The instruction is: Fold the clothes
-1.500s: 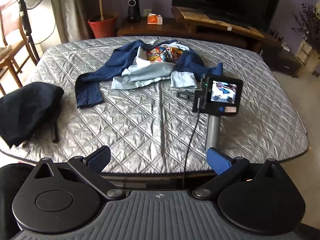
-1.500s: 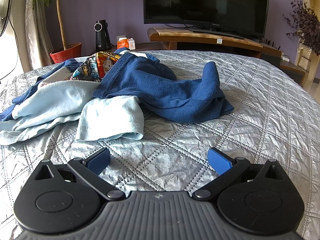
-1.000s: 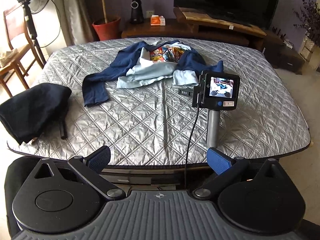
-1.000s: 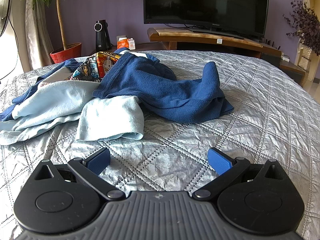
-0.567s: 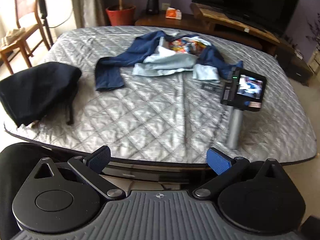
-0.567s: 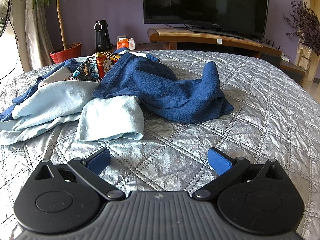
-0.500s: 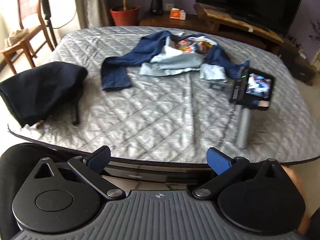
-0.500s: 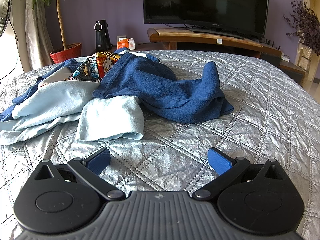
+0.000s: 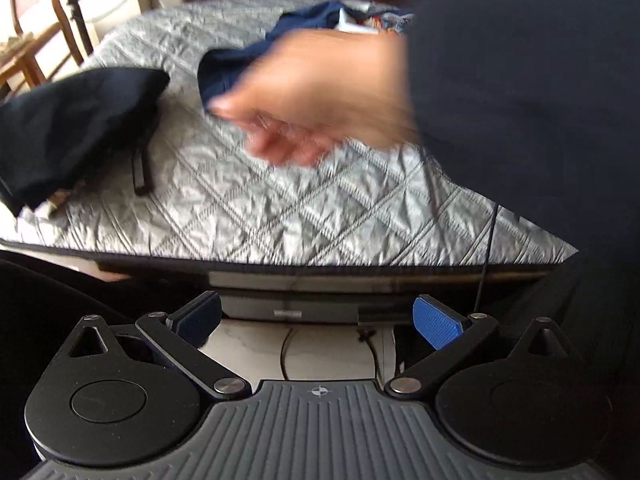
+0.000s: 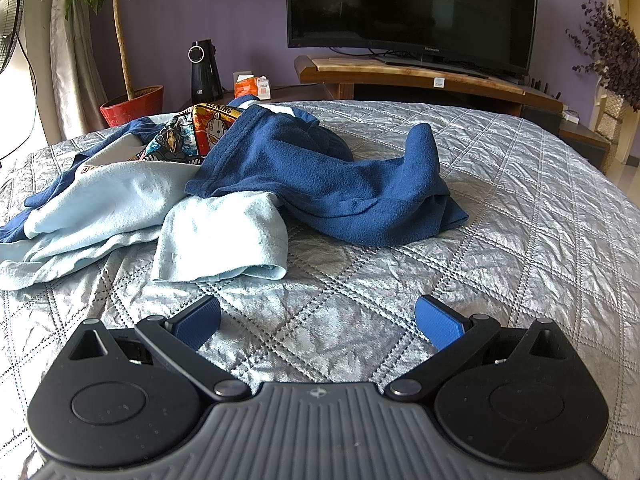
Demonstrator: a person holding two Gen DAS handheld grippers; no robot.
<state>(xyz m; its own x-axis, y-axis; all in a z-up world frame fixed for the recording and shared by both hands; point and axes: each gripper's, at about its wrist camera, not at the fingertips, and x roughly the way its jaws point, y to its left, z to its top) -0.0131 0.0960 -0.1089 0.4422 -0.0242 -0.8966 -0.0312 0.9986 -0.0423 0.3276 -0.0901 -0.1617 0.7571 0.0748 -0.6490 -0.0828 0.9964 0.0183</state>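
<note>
A crumpled shirt lies on the quilted silver bed: dark blue sleeves (image 10: pixel 340 184), a light blue body (image 10: pixel 120 204) and a colourful cartoon print (image 10: pixel 196 132). My right gripper (image 10: pixel 318 322) rests on the bed just in front of it, open and empty. My left gripper (image 9: pixel 318 318) is open and empty, held below the bed's near edge (image 9: pixel 280 264). In the left wrist view a blurred bare hand (image 9: pixel 312 96) and a dark sleeve (image 9: pixel 528 92) cross in front and hide most of the shirt; one blue sleeve (image 9: pixel 228 64) shows.
A black garment or bag (image 9: pixel 68 120) lies on the bed's left side. Behind the bed stand a TV (image 10: pixel 412 12) on a wooden stand, a potted plant (image 10: pixel 132 104), a black speaker (image 10: pixel 204 68) and a wooden chair (image 9: pixel 28 40). A cable (image 9: pixel 486 252) hangs over the bed's edge.
My left gripper has dropped lower and nearer the bed's front edge. A hand and dark sleeve have swung in front of it, hiding the right gripper's handle. The right gripper has not moved.
</note>
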